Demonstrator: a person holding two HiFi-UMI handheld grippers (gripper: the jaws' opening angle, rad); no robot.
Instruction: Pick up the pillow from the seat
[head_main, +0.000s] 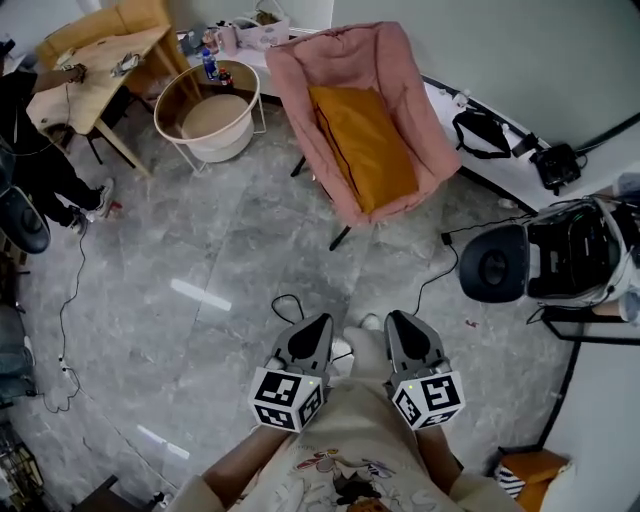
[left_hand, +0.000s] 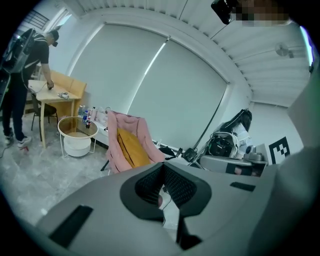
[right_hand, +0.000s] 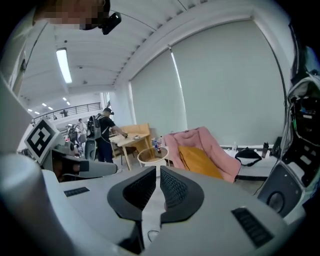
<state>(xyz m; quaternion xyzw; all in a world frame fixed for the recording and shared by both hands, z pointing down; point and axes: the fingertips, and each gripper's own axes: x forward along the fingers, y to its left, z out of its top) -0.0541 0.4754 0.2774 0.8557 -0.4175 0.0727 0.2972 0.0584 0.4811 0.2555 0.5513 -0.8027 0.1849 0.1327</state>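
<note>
Upper middle of the head view, pillow (head_main: 365, 150): mustard-yellow, lying lengthwise in the pink chair (head_main: 425, 140) and propped against its back. It is well apart from both tools, with bare grey floor (head_main: 200, 250) between.
Head view, left gripper (head_main: 316, 322): low in the frame, aimed up-frame toward the chair, carrying nothing.
Head view, right gripper (head_main: 400, 320): just beside the left one on the same heading, also carrying nothing.
Head view, cable (head_main: 290, 303): a black loop on the floor just ahead of the left tool. I judge it worth stepping round.
Left gripper view, left gripper (left_hand: 162, 167): ribbed pads pressed together with nothing between them. The pillow (left_hand: 132, 146) shows left of centre, inside the chair (left_hand: 114, 150).
Right gripper view, right gripper (right_hand: 159, 171): jaws closed to a hairline, empty. The pillow (right_hand: 200, 161) shows right of centre, cradled by the chair (right_hand: 222, 155).
Step in hand: the approach, as I read it; nothing touches the pillow yet.
Doing it well: I would spread both sets of jaws wide before arriving, since a soft, thick pillow wants a deep bite. I would come in over the seat's front lip with one tool on each long edge, then pinch cover and filling together. The lift should go up and toward me to clear the chair's raised sides.
</note>
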